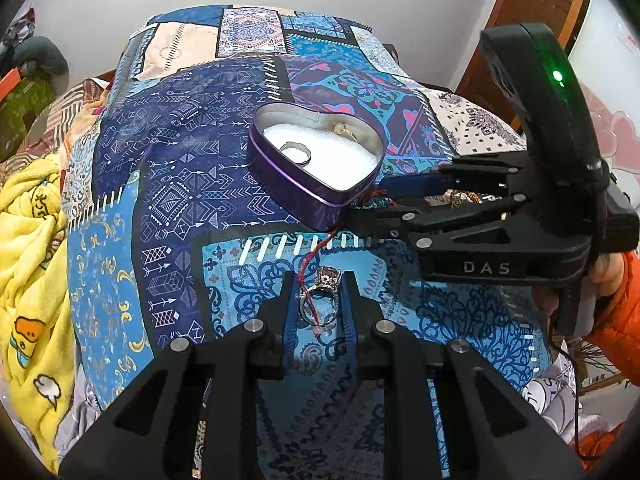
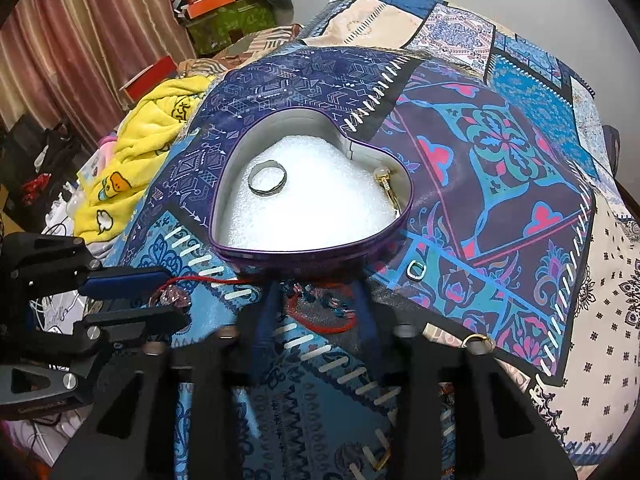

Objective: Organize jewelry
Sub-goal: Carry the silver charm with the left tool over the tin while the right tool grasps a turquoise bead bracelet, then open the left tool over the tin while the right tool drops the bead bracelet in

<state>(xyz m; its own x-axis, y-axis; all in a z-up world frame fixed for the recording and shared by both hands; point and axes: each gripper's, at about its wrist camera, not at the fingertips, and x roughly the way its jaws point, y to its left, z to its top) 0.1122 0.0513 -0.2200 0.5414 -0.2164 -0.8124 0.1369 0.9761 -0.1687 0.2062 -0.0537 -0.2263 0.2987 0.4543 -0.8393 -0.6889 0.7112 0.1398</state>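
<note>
A purple heart-shaped tin [image 1: 304, 196] [image 2: 224, 208] lined with white foam sits on the patchwork cloth. It holds a silver band ring [image 1: 295, 153] [image 2: 267, 178] and a gold ring with a pale stone [image 1: 346, 130] [image 2: 387, 184]. My left gripper [image 1: 319, 284] [image 2: 160, 296] is closed around a silver ring with a purple stone [image 1: 322, 296] [image 2: 170, 296]; a red string [image 1: 316, 250] runs through it. My right gripper [image 2: 316, 292] [image 1: 360, 204] is open at the tin's near rim, around a red cord bracelet [image 2: 324, 312].
A small silver ring [image 2: 416, 270] lies on the cloth right of the tin. A gold ring [image 2: 476, 340] lies by my right finger. A yellow blanket [image 1: 32, 248] [image 2: 148, 140] hangs at the left. Boxes [image 2: 224, 12] stand at the back.
</note>
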